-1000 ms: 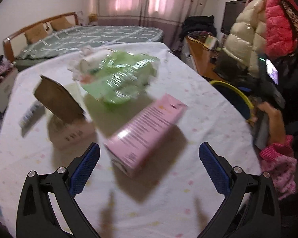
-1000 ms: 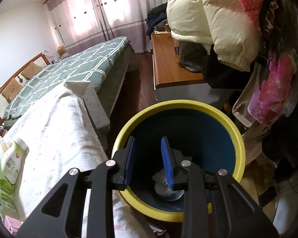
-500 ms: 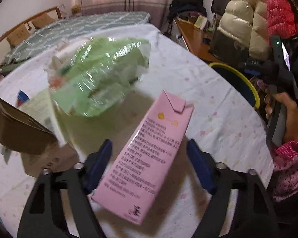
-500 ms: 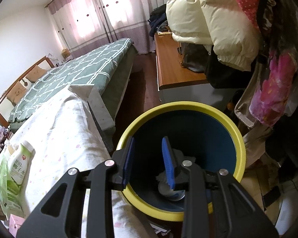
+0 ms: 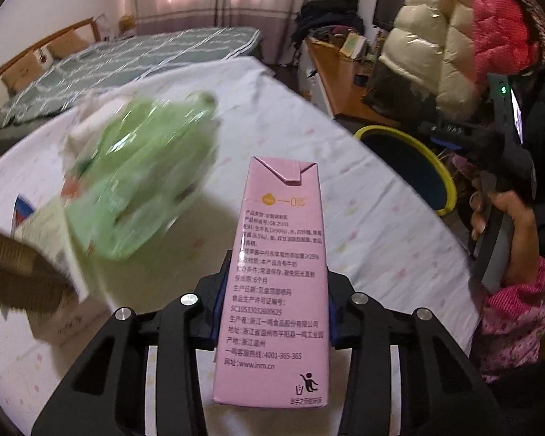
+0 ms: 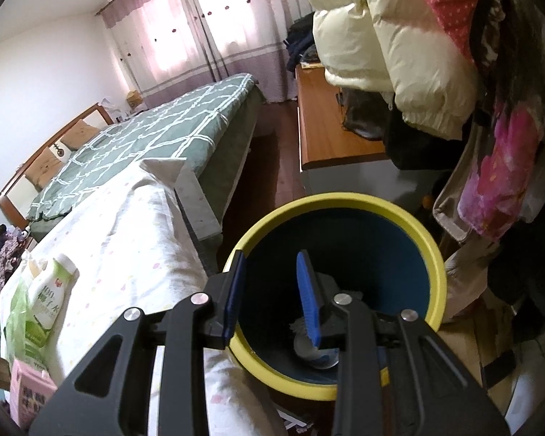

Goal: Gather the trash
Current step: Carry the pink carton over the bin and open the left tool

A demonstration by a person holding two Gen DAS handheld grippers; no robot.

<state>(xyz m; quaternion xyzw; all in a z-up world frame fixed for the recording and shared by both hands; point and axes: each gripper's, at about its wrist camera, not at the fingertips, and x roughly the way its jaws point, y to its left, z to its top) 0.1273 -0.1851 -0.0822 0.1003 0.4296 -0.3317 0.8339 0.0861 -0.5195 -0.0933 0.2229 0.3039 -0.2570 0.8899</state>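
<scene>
Pink carton (image 5: 278, 279), printed side up, sits pinched between the blue pads of the left gripper (image 5: 272, 309); the jaws have just been closing and now press both long sides of it, near its lower half. The carton's folded top points away across the table (image 5: 363, 225), which is covered in a white spotted cloth. Bare cloth lies ahead and to the right of the carton, running to the table's rounded edge. Just beyond that edge stands the yellow-rimmed bin (image 5: 436, 167), blue inside.

The right gripper (image 6: 272, 290) hangs over the bin's mouth (image 6: 345, 200), its jaws a narrow gap apart with nothing between them. Something pale lies on the bin's bottom, partly hidden behind the fingers. A hand (image 5: 505, 229) in a pink patterned sleeve holds that gripper's handle at the right of the left wrist view.

Left of the carton, a blurred green plastic bag (image 5: 141, 185) with a white bottle (image 6: 51, 301) in it lies close by, and a brown cardboard box (image 5: 21, 276) stands nearer the left edge. Behind the table is a bed with a green checked cover (image 6: 156, 134); puffy coats (image 6: 388, 43) hang above the bin on the right.
</scene>
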